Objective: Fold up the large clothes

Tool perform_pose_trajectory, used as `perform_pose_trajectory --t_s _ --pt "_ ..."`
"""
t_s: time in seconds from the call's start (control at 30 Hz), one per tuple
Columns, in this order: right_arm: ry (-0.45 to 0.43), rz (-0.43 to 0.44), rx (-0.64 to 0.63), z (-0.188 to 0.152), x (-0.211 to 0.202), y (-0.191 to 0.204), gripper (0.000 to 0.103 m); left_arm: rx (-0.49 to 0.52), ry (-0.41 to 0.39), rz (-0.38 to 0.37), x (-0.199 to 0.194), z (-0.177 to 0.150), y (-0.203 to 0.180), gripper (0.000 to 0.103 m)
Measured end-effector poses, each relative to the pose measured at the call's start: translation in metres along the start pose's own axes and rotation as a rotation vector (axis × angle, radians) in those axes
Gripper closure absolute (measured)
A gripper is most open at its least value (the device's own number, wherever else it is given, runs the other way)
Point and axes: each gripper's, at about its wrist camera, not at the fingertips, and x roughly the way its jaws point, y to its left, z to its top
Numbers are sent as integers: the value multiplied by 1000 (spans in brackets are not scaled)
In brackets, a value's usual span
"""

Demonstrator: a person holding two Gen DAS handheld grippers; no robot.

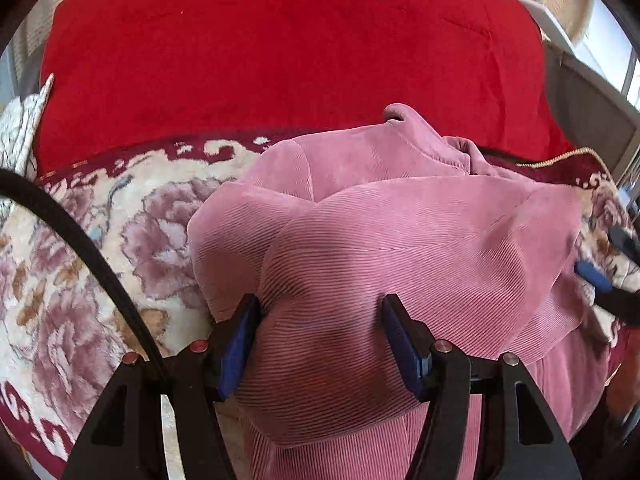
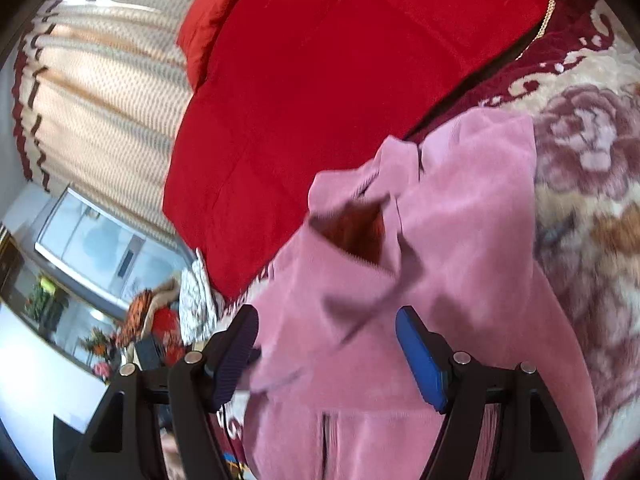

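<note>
Flowery blanket [image 1: 80, 240] on the bed holds the pink jacket [image 1: 400, 232]. Left gripper [image 1: 320, 320] and right gripper [image 2: 326, 330] hang over it, fingers wide, holding nothing. Grabbing one layer could mess the fold.

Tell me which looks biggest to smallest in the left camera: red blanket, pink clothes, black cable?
1. Red blanket and pink clothes look about equal; the clothes lie nearer the camera, so I won't rank them.
2. Black cable, smallest.
</note>
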Motion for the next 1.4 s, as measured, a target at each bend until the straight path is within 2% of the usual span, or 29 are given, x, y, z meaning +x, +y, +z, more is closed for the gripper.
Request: perform_pose_trajectory --t_s 0.13,0.3,0.33,0.4,0.43,0.5,0.57,0.67,0.87,1.07,1.2,1.27,1.33,1.4 --pt "56 -9 79 18 33 -4 28 -27 2 -13 1 1 2 39" --pt "50 -59 118 30 62 -6 28 -28 -2 -9 1 0 3 39" --pt "44 -76 109 31 66 -5 31 -24 -3 -7 0 -1 2 39" --pt "39 -109 86 30 71 -2 48 -12 -7 2 -1 -1 1 39" --pt "41 -132 63 30 72 0 70 -8 -9 4 -3 -1 2 39" --pt "35 -186 14 26 74 6 77 8 -17 15 -5 0 0 39" --pt "5 -204 -37 21 69 16 89 19 -23 24 -7 1 -1 39" --pt "-60 -242 -153 13 55 36 94 33 -33 34 -10 2 -1 39" --pt "-155 -248 -273 2 24 64 95 58 -54 51 -16 1 -3 39" --pt "-218 -274 -319 -1 -11 67 96 71 -65 63 -19 3 -7 39" --pt "-104 -252 -240 4 -8 43 93 54 -67 80 -20 6 -5 32" --pt "-32 -220 -146 6 -3 24 92 16 -70 90 -21 9 3 32" --pt "-1 -191 -99 5 1 11 90 -10 -80 105 -23 11 10 32" --pt "1 -188 -74 4 2 1 80 -40 -93 133 -24 12 19 32"
